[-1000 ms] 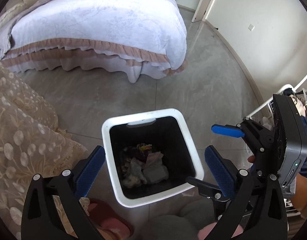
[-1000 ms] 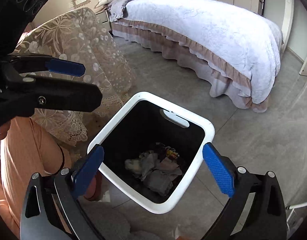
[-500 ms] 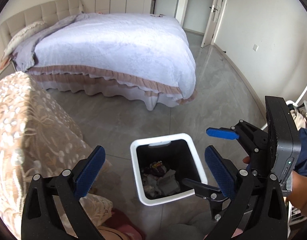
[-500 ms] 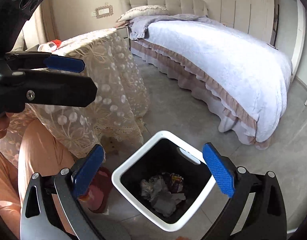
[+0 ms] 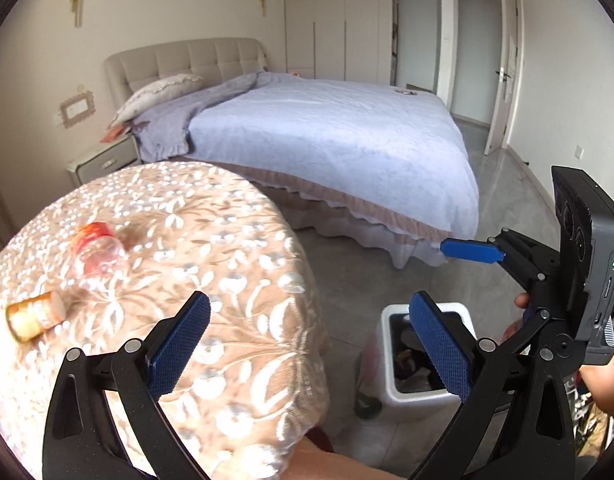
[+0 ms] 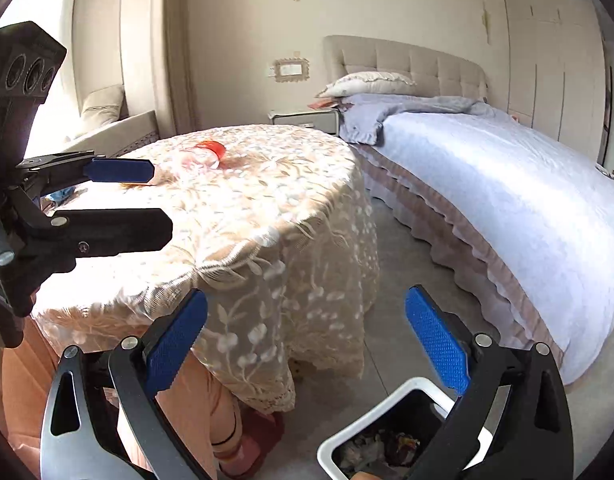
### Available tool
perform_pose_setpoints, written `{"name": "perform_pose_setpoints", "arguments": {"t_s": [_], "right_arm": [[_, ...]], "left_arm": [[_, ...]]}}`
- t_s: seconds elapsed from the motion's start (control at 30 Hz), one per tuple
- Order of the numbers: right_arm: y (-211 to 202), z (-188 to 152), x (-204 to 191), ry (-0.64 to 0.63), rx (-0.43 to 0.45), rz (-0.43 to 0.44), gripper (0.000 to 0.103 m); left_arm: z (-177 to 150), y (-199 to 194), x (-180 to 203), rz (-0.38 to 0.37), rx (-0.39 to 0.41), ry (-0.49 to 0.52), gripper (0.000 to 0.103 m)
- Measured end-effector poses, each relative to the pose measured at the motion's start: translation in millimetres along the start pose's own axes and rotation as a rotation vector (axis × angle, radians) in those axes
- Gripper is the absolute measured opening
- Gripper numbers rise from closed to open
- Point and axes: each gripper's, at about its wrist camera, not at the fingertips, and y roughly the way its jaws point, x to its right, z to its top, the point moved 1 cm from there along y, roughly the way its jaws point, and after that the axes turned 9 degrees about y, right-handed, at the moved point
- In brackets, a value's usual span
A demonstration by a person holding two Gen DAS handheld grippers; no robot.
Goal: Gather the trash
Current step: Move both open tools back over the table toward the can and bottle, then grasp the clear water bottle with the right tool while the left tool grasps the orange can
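A clear plastic bottle (image 5: 99, 252) with a red label lies on its side on the lace-covered round table (image 5: 235, 264). A small orange-labelled can (image 5: 35, 316) lies near it, further left. My left gripper (image 5: 309, 320) is open and empty, held above the table's near edge, short of both items. The white trash bin (image 5: 419, 404) with crumpled waste stands on the floor right of the table. In the right wrist view the bottle (image 6: 203, 156) is at the table's (image 6: 267, 208) far side. My right gripper (image 6: 307, 320) is open and empty above the bin (image 6: 367, 423).
A large bed (image 5: 347, 148) fills the room beyond the table, with a nightstand (image 5: 103, 160) at its head. Grey floor (image 5: 367, 280) runs between table, bed and bin. A person's leg (image 6: 203, 400) and slipper stand by the table. The left gripper (image 6: 159, 200) crosses the right view's left side.
Both grippers lifted away from the bin and tilted up toward the table. The bin dropped low in both views and the tabletop with the bottle came into sight. Both stayed open.
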Motion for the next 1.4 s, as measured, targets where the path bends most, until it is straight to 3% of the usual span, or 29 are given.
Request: {"name": "perform_pose_setpoints", "arguments": {"t_s": [0.5, 0.7, 0.93, 1.13, 1.4], "right_arm": [[54.4, 49.4, -134.6, -0.257, 0.001, 0.168, 0.098], [85.1, 64.3, -168.7, -0.3, -0.008, 0.17, 0.098], [130.9, 85.2, -175.5, -0.264, -0.07, 0.122, 0.098], [165.6, 97.7, -181.5, -0.272, -0.092, 0.055, 0.098], [195.5, 111.9, -174.3, -0.262, -0.149, 0.058, 0.098]], "left_arm": [[-57.0, -61.9, -117.5, 0.19, 0.005, -0.163, 0.098], [-74.8, -63.9, -159.7, 0.263, -0.011, -0.182, 0.098], [-86.6, -43.7, -218.8, 0.26, -0.051, -0.251, 0.098], [-88.5, -12.8, -241.3, 0.223, -0.09, -0.322, 0.098], [-78.5, 21.1, -252.7, 0.374, -0.196, -0.294, 0.098]]}}
